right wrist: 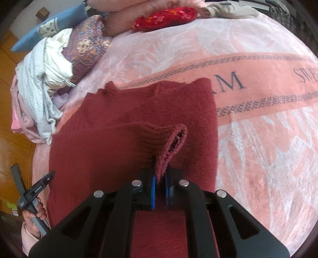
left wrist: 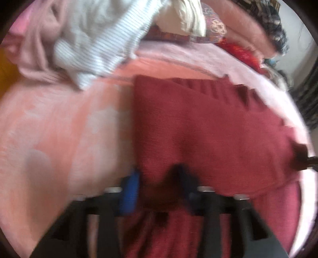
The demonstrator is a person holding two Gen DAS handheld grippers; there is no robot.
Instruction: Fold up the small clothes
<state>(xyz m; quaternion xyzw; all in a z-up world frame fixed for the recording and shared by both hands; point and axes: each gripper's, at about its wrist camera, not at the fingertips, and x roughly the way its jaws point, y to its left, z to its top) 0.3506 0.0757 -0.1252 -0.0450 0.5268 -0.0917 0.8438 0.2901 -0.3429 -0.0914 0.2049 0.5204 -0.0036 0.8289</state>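
A dark red knit sweater (right wrist: 123, 123) lies partly folded on the pink blanket (right wrist: 258, 139); it also fills the right half of the left wrist view (left wrist: 208, 127). My right gripper (right wrist: 160, 178) is shut on the sweater's ribbed edge (right wrist: 169, 142) and lifts it above the rest of the garment. My left gripper (left wrist: 157, 178) shows blurred, with its blue-padded fingers (left wrist: 131, 188) apart and a fold of the red sweater between them. The left gripper also shows at the lower left of the right wrist view (right wrist: 45, 178), at the sweater's left edge.
A pile of clothes with a striped white garment (right wrist: 35, 87) (left wrist: 95, 39) lies at the blanket's left. A patterned cushion (right wrist: 87, 45), a red embroidered cushion (right wrist: 165, 17) and a rolled pink blanket (right wrist: 143, 6) lie at the back. Wooden floor (right wrist: 12, 123) lies left of the bed.
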